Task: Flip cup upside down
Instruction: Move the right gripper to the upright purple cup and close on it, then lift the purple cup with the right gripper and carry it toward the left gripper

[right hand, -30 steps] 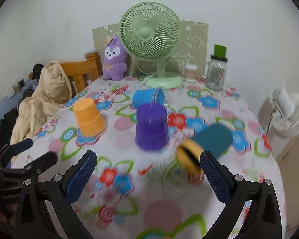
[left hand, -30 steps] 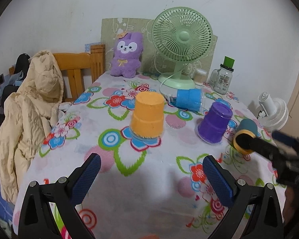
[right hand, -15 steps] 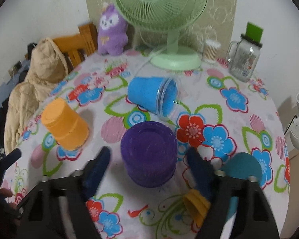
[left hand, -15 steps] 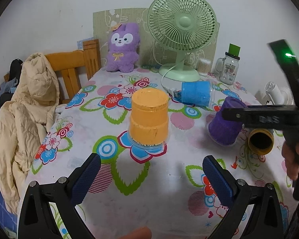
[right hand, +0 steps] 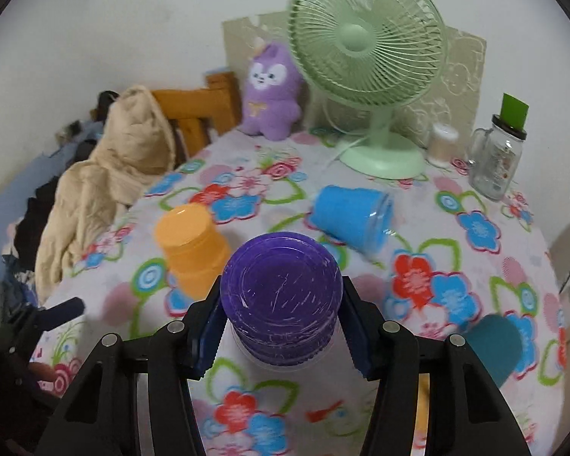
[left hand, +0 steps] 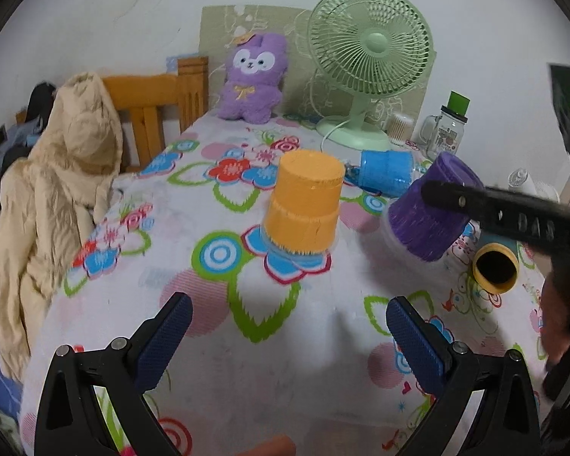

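Note:
A purple cup [right hand: 281, 300] stands upside down and tilted on the floral tablecloth; my right gripper [right hand: 281, 326] is shut on its sides. It also shows in the left wrist view [left hand: 429, 212], with a right finger [left hand: 475, 205] across it. An orange cup [left hand: 304, 205] stands upside down in the middle. A blue cup [left hand: 385, 173] lies on its side behind. A teal cup with a yellow rim [left hand: 496, 266] lies on its side at the right. My left gripper [left hand: 285, 338] is open and empty above the near tablecloth.
A green fan [left hand: 368, 64], a purple plush toy [left hand: 252, 76], a glass jar with a green lid [left hand: 446, 133] and a small white pot [right hand: 442, 142] stand at the back. A wooden chair [left hand: 152, 114] draped with a beige coat [left hand: 53, 190] is at the left.
My right gripper moved forward and down and closed around the purple cup, which now tilts. My left gripper drew slightly nearer the orange cup.

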Action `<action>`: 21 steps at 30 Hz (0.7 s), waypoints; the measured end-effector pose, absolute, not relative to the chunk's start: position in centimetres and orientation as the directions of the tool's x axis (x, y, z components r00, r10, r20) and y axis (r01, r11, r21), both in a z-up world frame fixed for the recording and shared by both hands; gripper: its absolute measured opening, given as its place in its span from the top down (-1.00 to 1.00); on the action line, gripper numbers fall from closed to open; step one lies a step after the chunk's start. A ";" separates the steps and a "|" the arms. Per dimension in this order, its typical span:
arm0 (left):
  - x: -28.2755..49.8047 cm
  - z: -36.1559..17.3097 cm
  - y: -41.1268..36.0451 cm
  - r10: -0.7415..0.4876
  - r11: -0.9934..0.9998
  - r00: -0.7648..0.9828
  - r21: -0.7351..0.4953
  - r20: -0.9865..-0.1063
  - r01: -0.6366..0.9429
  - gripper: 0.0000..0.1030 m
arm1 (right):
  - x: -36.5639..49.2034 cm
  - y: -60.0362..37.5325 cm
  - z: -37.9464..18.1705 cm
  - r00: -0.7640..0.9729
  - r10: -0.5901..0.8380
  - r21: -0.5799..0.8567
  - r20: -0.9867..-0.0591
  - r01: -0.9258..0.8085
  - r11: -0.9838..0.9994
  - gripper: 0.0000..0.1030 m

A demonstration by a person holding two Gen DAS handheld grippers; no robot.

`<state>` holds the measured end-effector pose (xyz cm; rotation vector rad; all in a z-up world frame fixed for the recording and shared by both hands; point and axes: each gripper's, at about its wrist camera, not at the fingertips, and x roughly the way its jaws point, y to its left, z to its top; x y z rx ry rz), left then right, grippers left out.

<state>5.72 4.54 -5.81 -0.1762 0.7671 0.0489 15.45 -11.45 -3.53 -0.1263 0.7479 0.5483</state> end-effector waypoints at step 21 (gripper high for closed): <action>3.0 -6.0 3.8 -0.019 0.977 0.713 -0.164 -0.701 -0.136 -1.00 | 6.7 -17.6 -7.8 0.621 0.474 0.227 -0.624 -0.436 0.871 -0.10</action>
